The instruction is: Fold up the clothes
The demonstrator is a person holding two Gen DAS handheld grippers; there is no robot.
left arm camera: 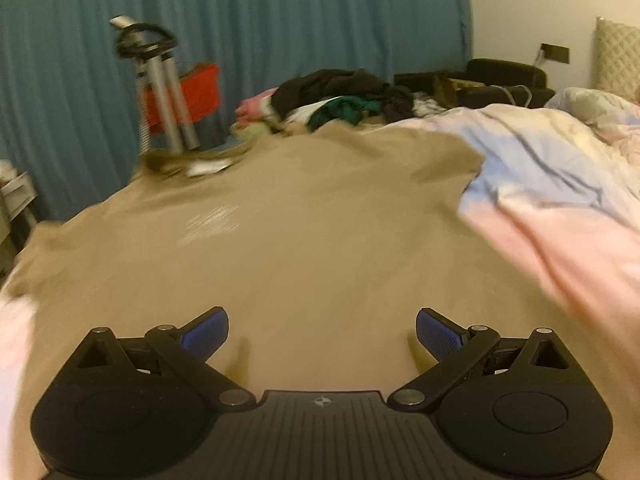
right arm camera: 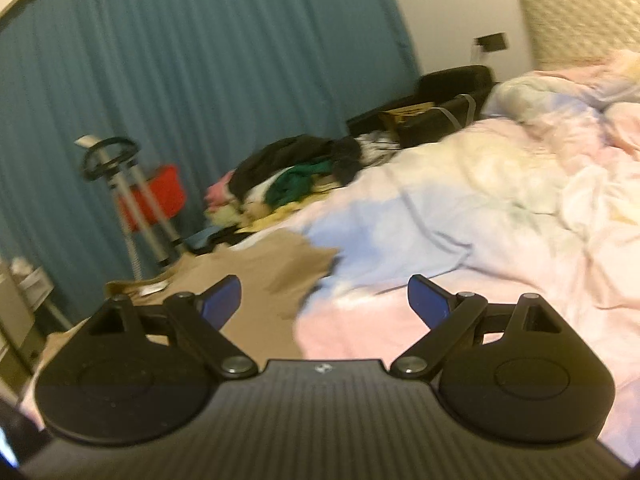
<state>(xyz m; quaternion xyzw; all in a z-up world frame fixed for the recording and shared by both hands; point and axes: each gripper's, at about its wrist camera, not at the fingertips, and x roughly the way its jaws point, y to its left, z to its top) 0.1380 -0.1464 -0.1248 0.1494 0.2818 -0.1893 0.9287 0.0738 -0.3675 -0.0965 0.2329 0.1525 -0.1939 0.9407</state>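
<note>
A tan T-shirt (left arm camera: 304, 232) lies spread flat on the bed, with its collar and white label (left arm camera: 204, 168) at the far left. My left gripper (left arm camera: 322, 334) is open and empty, just above the shirt's near part. My right gripper (right arm camera: 324, 304) is open and empty, over the shirt's right edge, where the tan shirt (right arm camera: 256, 276) meets the pastel duvet (right arm camera: 460, 220). Both views are blurred by motion.
A pile of dark, green and pink clothes (left arm camera: 340, 96) lies at the far end of the bed. A red and silver garment steamer (left arm camera: 172, 88) stands by the teal curtain (left arm camera: 240, 20). A black chair (left arm camera: 504, 76) and a pillow (left arm camera: 616, 56) are at the right.
</note>
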